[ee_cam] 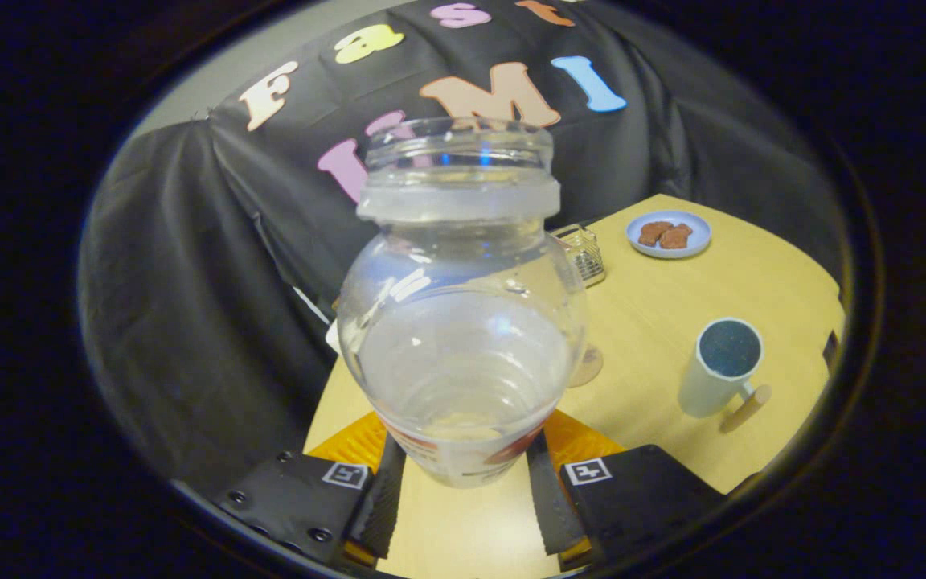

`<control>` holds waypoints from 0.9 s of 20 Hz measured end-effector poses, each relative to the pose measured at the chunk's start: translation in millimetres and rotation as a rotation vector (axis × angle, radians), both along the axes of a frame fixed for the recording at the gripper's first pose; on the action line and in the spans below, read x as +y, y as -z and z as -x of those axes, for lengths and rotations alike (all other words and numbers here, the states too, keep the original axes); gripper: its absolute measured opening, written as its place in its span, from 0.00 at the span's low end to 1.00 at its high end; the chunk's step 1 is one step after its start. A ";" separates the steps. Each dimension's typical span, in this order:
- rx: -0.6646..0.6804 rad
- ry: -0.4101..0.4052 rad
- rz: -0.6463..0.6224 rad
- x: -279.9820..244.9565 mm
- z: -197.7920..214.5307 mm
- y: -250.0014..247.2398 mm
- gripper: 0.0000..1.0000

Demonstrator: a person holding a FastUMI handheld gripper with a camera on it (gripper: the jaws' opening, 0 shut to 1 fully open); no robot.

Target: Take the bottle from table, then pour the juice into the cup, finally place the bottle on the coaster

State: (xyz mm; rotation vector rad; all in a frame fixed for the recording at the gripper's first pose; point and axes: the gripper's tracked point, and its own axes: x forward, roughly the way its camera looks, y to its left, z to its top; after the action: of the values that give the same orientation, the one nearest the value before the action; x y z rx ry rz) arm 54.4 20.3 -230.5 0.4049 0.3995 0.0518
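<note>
Now, bottle: a clear plastic bottle (463,322) with a round belly and a wide open mouth, no cap on it, stands between the two fingers and rises tall ahead of them; a label band wraps its lower part.
Bottle contents: some clear liquid seems to sit in the lower half, though the level is hard to read through the plastic.
Bottle position: its base appears lifted clear of the table, with bare wood showing under it, but I cannot say that for sure.
Tool: the tool (463,482) is closed on the bottle, one finger pressing each side of its lower part near the label.
Cup: a pale mug (719,371) with a dark inside and a wooden handle stands upright on the table, off to the right of the bottle and well apart from it.
Coaster: a thin round disc (587,366) peeks out from behind the bottle's right side, lying flat on the table; most of it is hidden.
Basket: a small wire basket (583,253) sits beyond the bottle, partly hidden by it.
Plate: a light blue plate (668,235) with brown biscuits on it rests at the far part of the table, beyond the mug.
Table: a light wooden table (672,305) carries all of these.
</note>
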 end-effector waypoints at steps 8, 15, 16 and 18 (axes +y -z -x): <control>0.002 0.069 -0.377 -5.4 -8.4 -13.0 0.73; 0.027 0.202 -0.675 -33.0 -22.1 -11.7 0.73; 0.037 0.220 -0.710 -36.4 -24.7 -8.2 0.73; 0.070 0.247 -0.771 -37.3 -28.7 2.2 0.73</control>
State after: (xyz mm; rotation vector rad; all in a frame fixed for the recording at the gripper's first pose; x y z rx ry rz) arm 83.1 -17.0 -232.8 1.2171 0.3858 -0.0532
